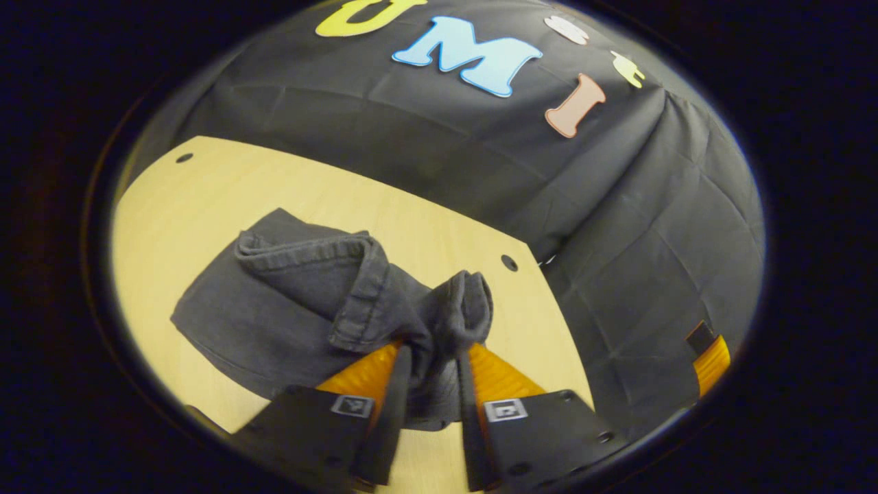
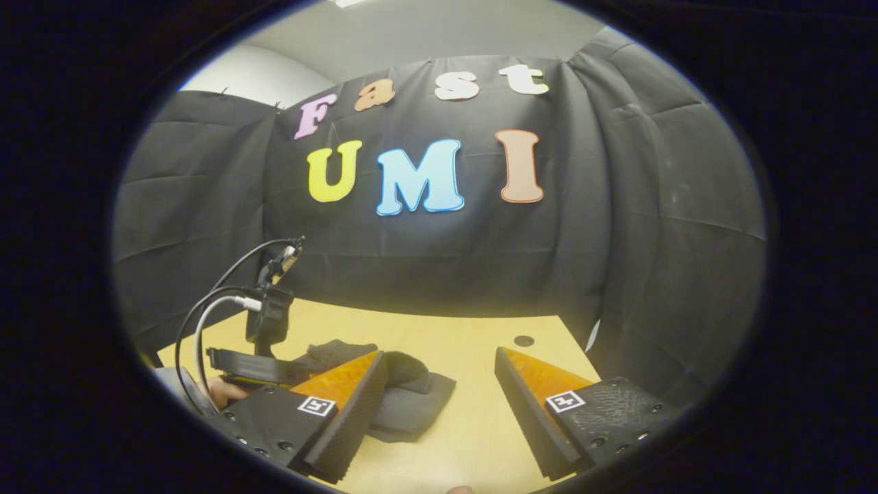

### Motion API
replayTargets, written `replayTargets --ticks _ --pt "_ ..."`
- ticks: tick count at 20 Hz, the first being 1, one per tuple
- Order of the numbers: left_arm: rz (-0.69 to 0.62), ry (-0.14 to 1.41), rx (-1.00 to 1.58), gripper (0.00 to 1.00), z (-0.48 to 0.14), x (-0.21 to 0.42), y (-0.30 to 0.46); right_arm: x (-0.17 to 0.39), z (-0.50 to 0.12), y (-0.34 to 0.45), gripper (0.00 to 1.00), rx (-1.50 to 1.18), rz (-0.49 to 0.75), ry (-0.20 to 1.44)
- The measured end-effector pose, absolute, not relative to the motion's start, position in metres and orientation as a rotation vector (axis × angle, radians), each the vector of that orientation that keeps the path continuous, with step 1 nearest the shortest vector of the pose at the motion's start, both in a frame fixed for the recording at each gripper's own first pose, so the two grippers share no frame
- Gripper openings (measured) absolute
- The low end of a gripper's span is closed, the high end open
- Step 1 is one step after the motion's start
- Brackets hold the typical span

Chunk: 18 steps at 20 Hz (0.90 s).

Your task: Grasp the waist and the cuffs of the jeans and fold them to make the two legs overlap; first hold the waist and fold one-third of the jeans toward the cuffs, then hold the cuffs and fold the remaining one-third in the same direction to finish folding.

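Presently found: dark grey jeans (image 1: 274, 309) lying bunched on the pale wooden worktop (image 1: 171, 226), partly folded, no clear long axis left to read. In the left gripper view, main mass spread to the left of centre, with one hemmed edge (image 1: 357, 288) curling up and over toward the lens and a second rolled bundle (image 1: 466, 302) standing up just right of it. Which hem is waist and which is cuff: cannot tell.

Left gripper (image 1: 433, 353) low over the near edge of the worktop, aimed across the cloth toward the booth wall, view tilted so the worktop slopes down to the right. Fingers (image 1: 394, 405) drawn close together with a gathered fold of the jeans pinched between them, cloth pressed on both sides.

Right gripper (image 2: 439, 367) held level over bare worktop, facing the back wall squarely. Fingers (image 2: 350, 418) spread wide, nothing between them, jeans (image 2: 405, 398) lying just beyond and partly behind the left-hand finger. Farther left in the right gripper view: the left gripper's body (image 2: 264, 322) with looping cables (image 2: 199, 329), raised above the jeans, and part of a hand (image 2: 223, 392) beneath it. Round hole (image 2: 524, 341) in the worktop near the far right corner.
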<state>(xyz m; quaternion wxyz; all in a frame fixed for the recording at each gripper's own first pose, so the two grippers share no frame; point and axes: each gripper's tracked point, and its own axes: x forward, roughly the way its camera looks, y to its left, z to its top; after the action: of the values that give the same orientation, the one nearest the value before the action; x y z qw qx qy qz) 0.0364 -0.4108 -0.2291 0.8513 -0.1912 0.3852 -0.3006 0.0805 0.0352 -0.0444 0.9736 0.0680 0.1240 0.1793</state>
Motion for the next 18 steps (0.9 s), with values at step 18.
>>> replayTargets --ticks 18 --pt "-0.356 0.123 -0.040 0.96 -0.017 0.046 -0.234 0.074 0.000 0.040 0.95 0.100 0.181 0.073"
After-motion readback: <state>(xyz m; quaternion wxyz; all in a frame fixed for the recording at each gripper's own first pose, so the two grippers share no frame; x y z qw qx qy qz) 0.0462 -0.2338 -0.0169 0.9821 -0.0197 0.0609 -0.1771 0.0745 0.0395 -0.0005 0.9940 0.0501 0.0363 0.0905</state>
